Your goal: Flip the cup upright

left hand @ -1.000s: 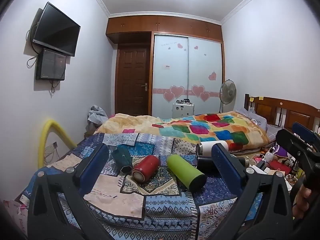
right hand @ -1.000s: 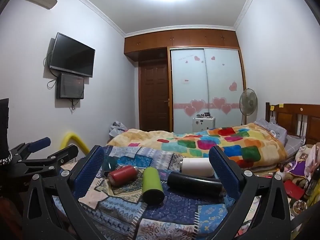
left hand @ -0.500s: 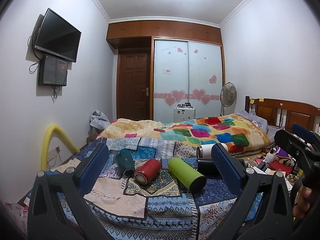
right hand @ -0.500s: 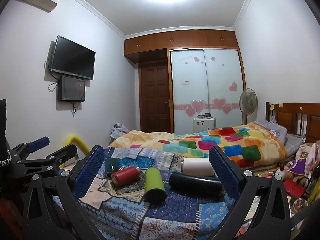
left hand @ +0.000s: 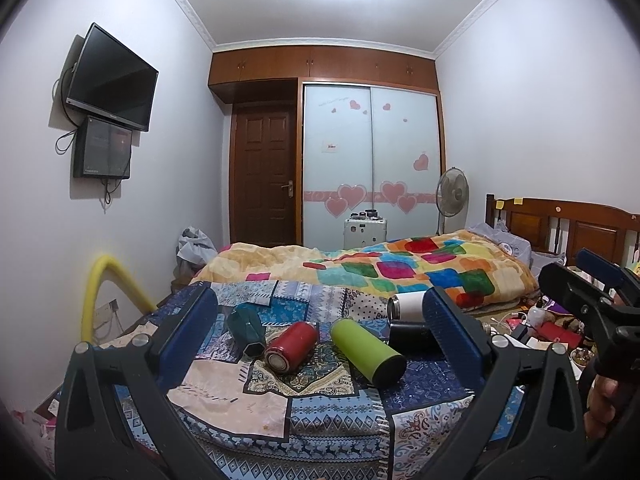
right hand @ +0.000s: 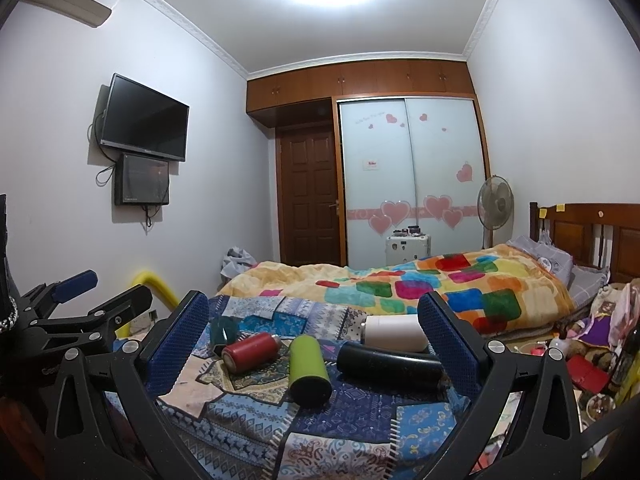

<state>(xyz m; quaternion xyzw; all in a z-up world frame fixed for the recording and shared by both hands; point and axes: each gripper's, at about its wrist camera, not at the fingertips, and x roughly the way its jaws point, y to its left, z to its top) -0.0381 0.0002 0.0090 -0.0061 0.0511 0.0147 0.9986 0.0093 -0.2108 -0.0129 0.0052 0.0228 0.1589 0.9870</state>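
Note:
Several cups lie on their sides on a blue patchwork cloth (left hand: 328,412): a dark green faceted cup (left hand: 246,330), a red cup (left hand: 291,346), a lime green cup (left hand: 366,352), a black cup (left hand: 410,336) and a white cup (left hand: 408,306). They also show in the right wrist view: dark green (right hand: 224,330), red (right hand: 250,352), lime green (right hand: 308,368), black (right hand: 390,362), white (right hand: 394,332). My left gripper (left hand: 320,340) is open and empty, short of the cups. My right gripper (right hand: 314,340) is open and empty, also short of them.
A bed with a colourful quilt (left hand: 400,268) lies behind the cloth, with a wooden headboard (left hand: 560,224) at the right. Clutter (right hand: 588,360) sits low at the right. A yellow tube (left hand: 104,288) stands at the left wall. The left gripper (right hand: 72,312) shows at the right wrist view's left edge.
Both cameras have tilted upward a little, so the cups sit lower in each view. The cups have not moved and both grippers stay open.

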